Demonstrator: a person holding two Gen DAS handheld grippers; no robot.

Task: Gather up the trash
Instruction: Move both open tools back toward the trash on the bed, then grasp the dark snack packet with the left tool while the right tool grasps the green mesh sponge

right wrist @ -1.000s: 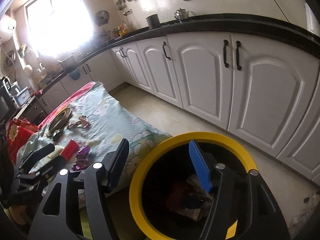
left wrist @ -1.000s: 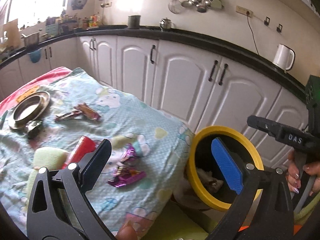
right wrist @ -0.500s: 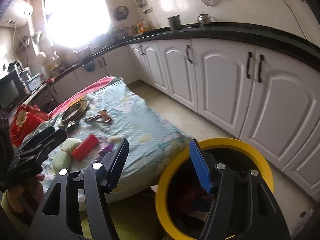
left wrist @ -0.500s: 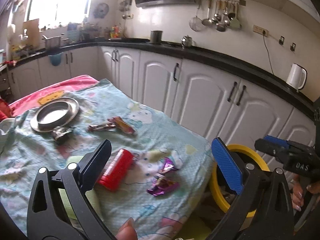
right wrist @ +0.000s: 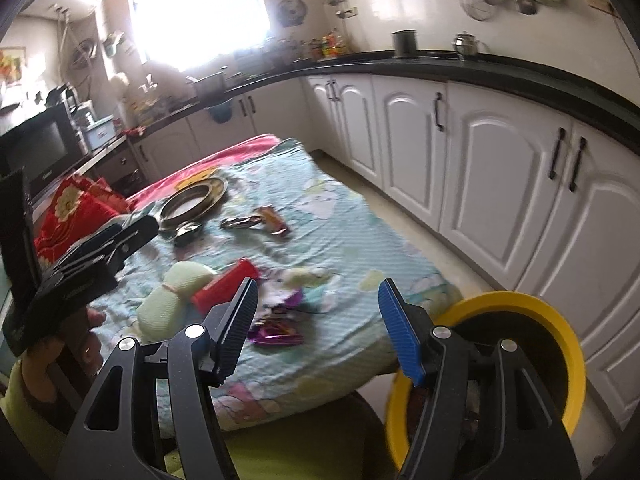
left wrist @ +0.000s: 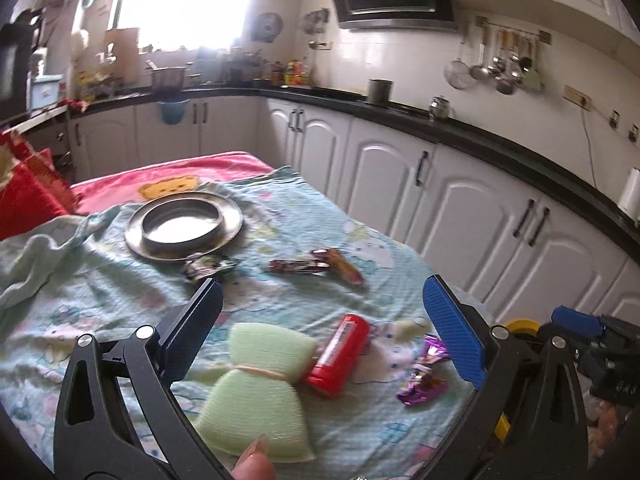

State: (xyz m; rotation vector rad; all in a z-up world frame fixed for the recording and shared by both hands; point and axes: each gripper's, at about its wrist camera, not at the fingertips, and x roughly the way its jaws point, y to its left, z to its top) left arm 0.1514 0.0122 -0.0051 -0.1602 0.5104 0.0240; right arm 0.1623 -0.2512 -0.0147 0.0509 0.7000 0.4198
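Note:
Wrappers lie scattered on a cloth-covered table [left wrist: 80,304]. A purple foil wrapper [left wrist: 424,382] [right wrist: 276,332] is nearest the front corner, with a red tube [left wrist: 340,354] [right wrist: 226,286] beside it. Two bar wrappers [left wrist: 320,266] [right wrist: 256,222] lie farther back, and a dark crumpled wrapper [left wrist: 208,268] rests by a steel plate [left wrist: 184,224]. My left gripper [left wrist: 320,332] is open over the red tube and a green sponge [left wrist: 256,396]. My right gripper [right wrist: 316,332] hangs open above the table's front edge. A yellow-rimmed bin [right wrist: 520,320] [left wrist: 518,326] stands on the floor to the right.
White cabinets [right wrist: 500,168] under a black counter run along the right, with a strip of floor between them and the table. A red cushion [right wrist: 76,212] lies at the table's far left. A person's hand [right wrist: 52,356] holds the left tool.
Both grippers swung left, away from the yellow bin and over the table. The bin slid to the right edge of both views; the plate and wrappers came toward the centre.

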